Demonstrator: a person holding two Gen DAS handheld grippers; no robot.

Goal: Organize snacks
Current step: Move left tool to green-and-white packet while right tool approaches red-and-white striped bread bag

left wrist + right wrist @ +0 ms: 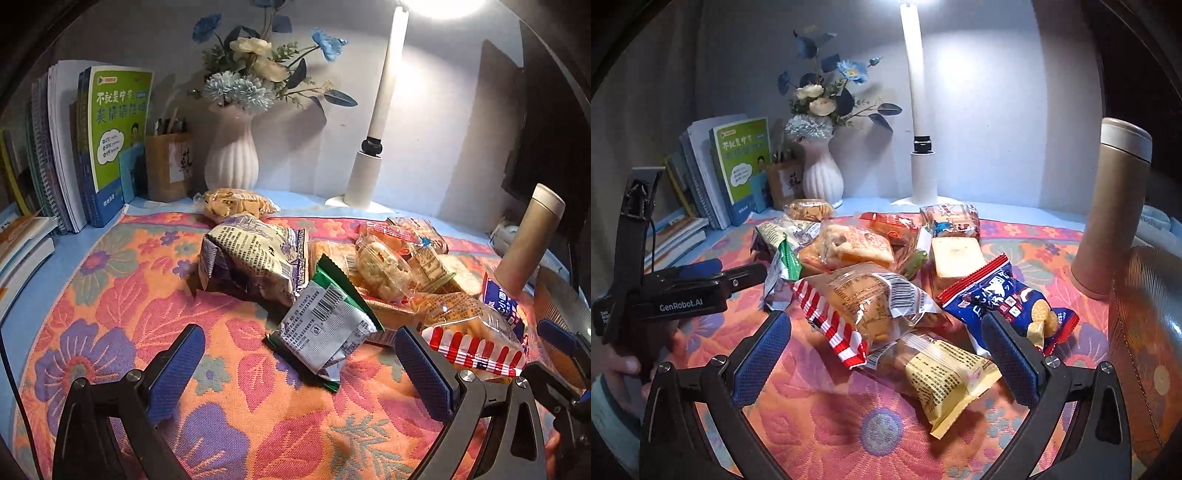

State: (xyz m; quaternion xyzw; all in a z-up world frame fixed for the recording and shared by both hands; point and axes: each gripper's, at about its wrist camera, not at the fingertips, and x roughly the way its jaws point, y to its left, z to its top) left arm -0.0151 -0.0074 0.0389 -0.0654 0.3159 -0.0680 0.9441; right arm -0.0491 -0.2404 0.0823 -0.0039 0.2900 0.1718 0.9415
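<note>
Several snack packets lie in a loose pile on a floral cloth. In the left wrist view my left gripper is open, with a green and silver packet between its fingers; a purple and cream bag lies behind it. In the right wrist view my right gripper is open over a red-striped clear bag and a yellow packet. A blue biscuit bag lies by its right finger. The left gripper shows at the left.
Books, a pen holder, a white vase of flowers and a lamp post stand along the back wall. A tan thermos stands at the right. A round woven basket sits at the right edge.
</note>
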